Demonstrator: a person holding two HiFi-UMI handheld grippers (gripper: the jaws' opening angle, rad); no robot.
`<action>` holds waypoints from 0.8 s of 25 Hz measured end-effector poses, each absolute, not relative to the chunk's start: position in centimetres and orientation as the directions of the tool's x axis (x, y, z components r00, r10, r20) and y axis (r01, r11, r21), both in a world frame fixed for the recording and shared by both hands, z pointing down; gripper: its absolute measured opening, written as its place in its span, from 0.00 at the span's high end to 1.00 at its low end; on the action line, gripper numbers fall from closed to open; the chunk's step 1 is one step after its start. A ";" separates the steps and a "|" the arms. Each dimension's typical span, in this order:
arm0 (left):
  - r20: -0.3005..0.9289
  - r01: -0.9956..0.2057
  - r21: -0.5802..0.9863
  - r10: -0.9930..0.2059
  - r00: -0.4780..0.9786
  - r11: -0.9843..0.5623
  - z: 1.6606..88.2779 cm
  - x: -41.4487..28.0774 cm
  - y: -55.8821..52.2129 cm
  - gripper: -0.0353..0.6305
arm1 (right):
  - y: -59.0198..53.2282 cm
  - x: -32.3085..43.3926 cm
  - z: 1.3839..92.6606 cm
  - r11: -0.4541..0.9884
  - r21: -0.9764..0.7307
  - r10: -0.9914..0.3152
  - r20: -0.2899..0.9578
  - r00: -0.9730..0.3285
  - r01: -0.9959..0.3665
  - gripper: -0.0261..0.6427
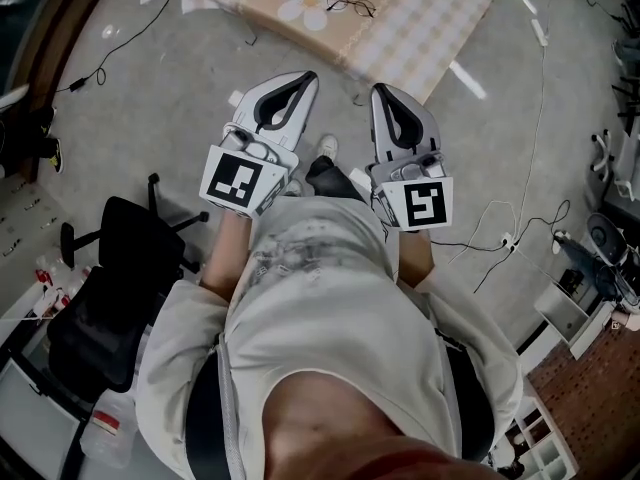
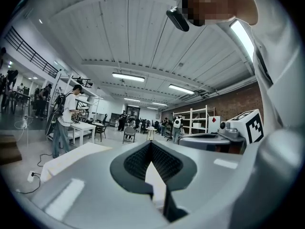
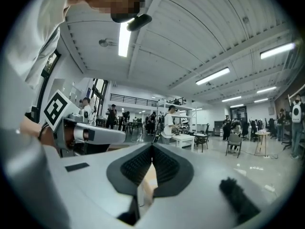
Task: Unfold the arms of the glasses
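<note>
Thin black-framed glasses [image 1: 350, 8] lie on a table covered with a beige checked cloth [image 1: 430, 28], beside a white daisy print, at the top of the head view. Both grippers are held side by side over the floor, well short of the table, and point toward it. My left gripper [image 1: 305, 76] has its jaws together at the tip with nothing between them, and so does my right gripper [image 1: 382, 90]. In the left gripper view the dark ribbed pads [image 2: 138, 161] meet at the front. The right gripper view shows its pads [image 3: 164, 163] closed the same way.
A black office chair [image 1: 110, 268] stands at my left, with a plastic bottle [image 1: 105, 428] by it. Cables [image 1: 500, 233] trail over the grey floor at the right, near white shelving [image 1: 560, 308]. Several people, tables and chairs fill the hall beyond.
</note>
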State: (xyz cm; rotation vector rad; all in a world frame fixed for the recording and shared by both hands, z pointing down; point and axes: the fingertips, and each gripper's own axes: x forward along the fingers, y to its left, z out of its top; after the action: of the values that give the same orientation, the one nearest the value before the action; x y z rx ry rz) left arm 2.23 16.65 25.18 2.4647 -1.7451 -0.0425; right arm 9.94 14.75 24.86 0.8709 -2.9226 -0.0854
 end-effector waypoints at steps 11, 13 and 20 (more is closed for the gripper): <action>0.052 -0.947 0.106 -0.949 0.311 -0.304 25.5 3.1 12.3 0.93 | 10.7 11.2 25.6 0.853 0.080 -0.521 0.077 -0.850 -0.516 0.94; 0.055 -0.946 0.106 -0.948 0.314 -0.307 25.7 3.2 11.6 0.93 | 9.8 11.4 25.8 0.852 0.079 -0.523 0.086 -0.848 -0.517 0.94; 0.055 -0.938 0.116 -0.941 0.334 -0.326 25.8 2.2 8.8 0.94 | 7.0 10.5 26.3 0.849 0.075 -0.529 0.093 -0.844 -0.524 0.94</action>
State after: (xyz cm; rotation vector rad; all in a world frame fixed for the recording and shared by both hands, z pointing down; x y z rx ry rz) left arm 2.24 8.77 25.85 2.4598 -1.7427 -0.0330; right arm 10.49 7.01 26.31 0.8323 -2.9136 -0.0703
